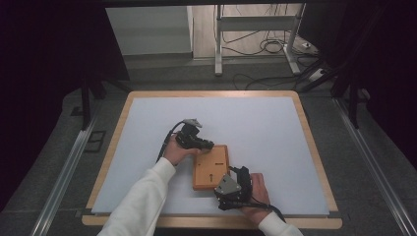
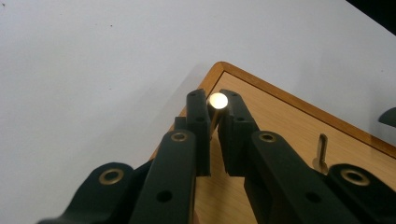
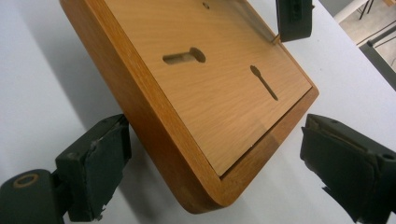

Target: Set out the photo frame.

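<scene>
Sleeved forearms reach over the white counter (image 1: 275,128) toward a wooden board (image 1: 211,167) in the high view. Left gripper (image 2: 215,116) view: its fingers are clamped on a metal pin (image 2: 217,101) at the board's corner. Right gripper (image 3: 215,161) view: its fingers stand wide apart astride another corner, not touching it.

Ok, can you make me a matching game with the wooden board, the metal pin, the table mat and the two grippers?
Things:
1. wooden board
2. metal pin
3. right gripper
4. table mat

States:
A. shiny, pinched in the left gripper
B. open around a board corner
C. white
D. orange-brown with keyhole slots

Pairs: 1-D, 2-A, 3-B, 4-C
</scene>
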